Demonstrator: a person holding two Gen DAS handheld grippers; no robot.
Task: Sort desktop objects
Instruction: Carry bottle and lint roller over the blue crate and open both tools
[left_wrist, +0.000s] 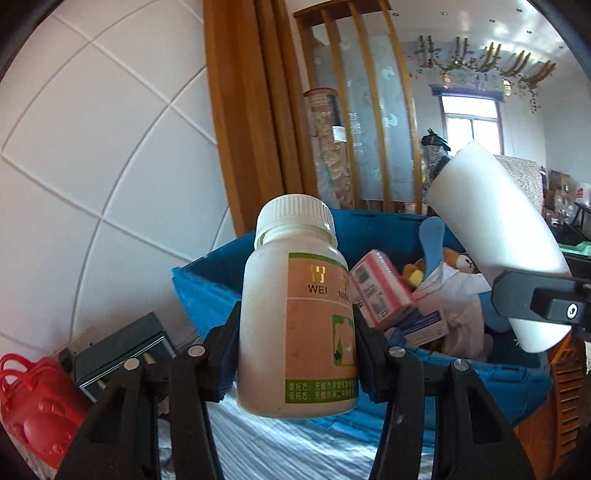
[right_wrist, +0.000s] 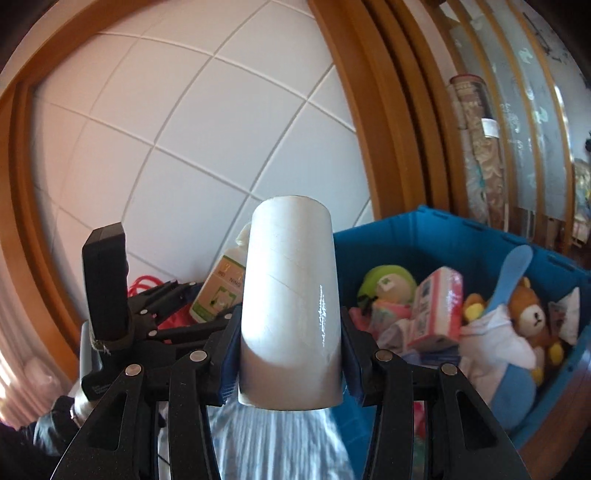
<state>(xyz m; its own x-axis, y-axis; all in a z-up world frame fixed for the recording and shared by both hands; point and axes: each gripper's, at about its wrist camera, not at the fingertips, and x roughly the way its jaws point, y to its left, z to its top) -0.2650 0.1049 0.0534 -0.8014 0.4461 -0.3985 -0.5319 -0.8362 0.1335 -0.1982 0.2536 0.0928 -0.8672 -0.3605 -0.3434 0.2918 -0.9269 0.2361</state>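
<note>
From the left wrist view, the left tool (left_wrist: 297, 354) clamps a white plastic pill bottle with a ribbed screw cap and a tan-and-green label (left_wrist: 295, 306) around its lower body, upright and lifted clear of the pale striped cloth (left_wrist: 280, 446) below, presumably so it can pass over the near wall of the blue plastic storage bin (left_wrist: 210, 291) just behind it. The bin already holds a pink box (left_wrist: 380, 288), a light-blue plastic spoon (left_wrist: 432, 240) and soft toys, so it looks like the sorting destination. A red plastic basket (left_wrist: 33, 398) and a dark box (left_wrist: 122, 347) sit low at left, apart from the bin. From the right wrist view, the right tool (right_wrist: 290, 354) is closed on a smooth white cylindrical roll (right_wrist: 291, 302), gripped near its base and standing upright, raised beside the bin's near-left corner (right_wrist: 373, 240). A brown teddy bear (right_wrist: 532, 314) and a green-hooded doll (right_wrist: 388, 284) lie inside. Both held items are in the air, close together and near the bin, seemingly poised for dropping in.
</note>
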